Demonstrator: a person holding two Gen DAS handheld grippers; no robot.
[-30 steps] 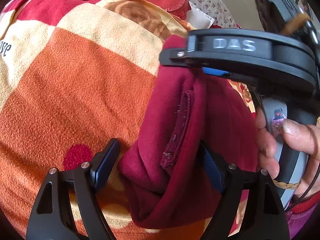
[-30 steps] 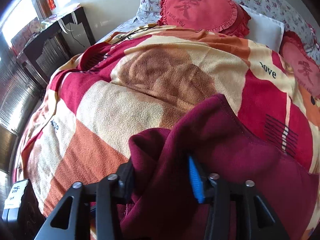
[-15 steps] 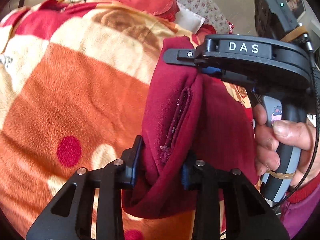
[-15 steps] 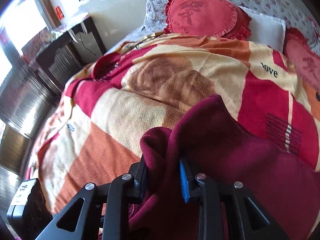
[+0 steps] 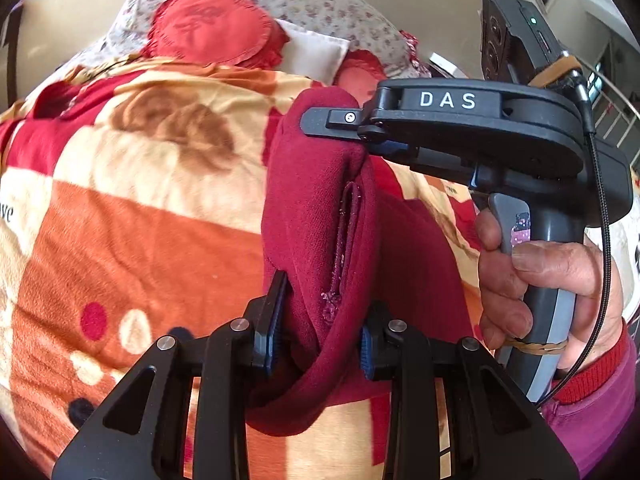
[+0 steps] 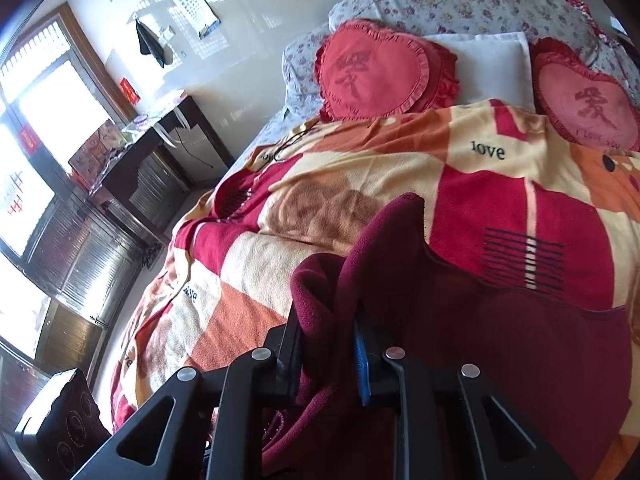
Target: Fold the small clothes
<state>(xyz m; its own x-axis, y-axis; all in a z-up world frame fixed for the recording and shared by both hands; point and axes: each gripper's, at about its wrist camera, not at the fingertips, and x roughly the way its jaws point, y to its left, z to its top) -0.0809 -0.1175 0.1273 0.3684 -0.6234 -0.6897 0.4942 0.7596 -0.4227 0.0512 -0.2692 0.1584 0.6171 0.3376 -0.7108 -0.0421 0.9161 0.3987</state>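
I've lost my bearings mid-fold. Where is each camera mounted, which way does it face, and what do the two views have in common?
Left wrist: on the left tongs, facing down along them across the bed; shows the maroon garment pinched, plus the right tongs and the hand gripping their handle.
Right wrist: on the right tongs, facing up the bed towards the heart cushions; jaws closing on the maroon garment, no hand visible.
Shared: garment, patterned blanket, cushions.

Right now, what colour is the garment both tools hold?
Dark maroon red garment, clearest in the left wrist view.
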